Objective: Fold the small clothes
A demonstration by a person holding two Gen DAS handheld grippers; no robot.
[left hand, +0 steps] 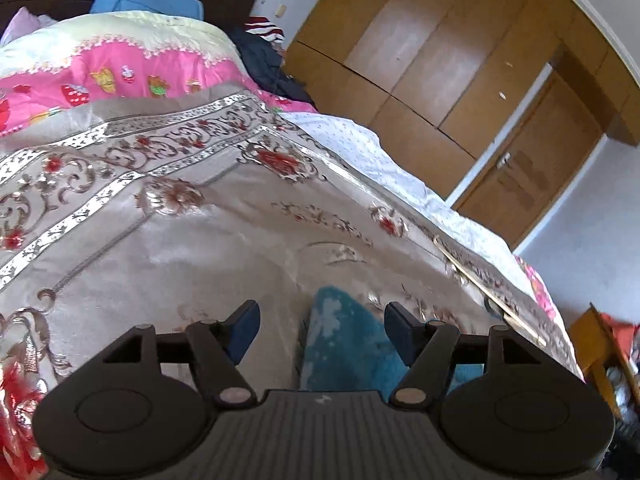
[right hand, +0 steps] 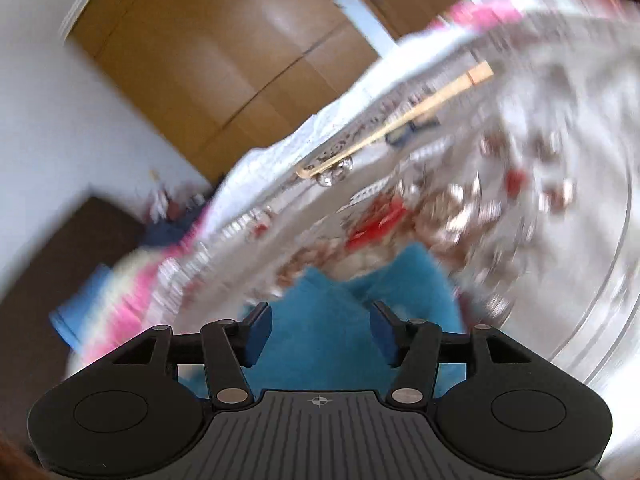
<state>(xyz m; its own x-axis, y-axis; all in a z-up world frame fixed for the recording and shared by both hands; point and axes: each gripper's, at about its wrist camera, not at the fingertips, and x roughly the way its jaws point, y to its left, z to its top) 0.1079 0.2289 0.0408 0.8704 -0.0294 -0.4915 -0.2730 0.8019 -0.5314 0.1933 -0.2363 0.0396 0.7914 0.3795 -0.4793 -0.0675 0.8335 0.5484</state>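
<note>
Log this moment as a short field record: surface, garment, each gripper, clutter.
surface: bedspread, floral, on a bed
garment: blue cloth, lying on the bedspread
left gripper: open, cloth between the fingers, not pinched
right gripper: open over the cloth; view motion-blurred
clutter: wooden stick near the bed edge; pink quilt behind

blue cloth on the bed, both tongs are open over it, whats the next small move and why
Probably lower the left tongs and close them on the near edge of the blue cloth. Both tongs are open and hold nothing, and the cloth lies on the bedspread between their fingers. The right tongs view is blurred, so let that hand settle first.
</note>
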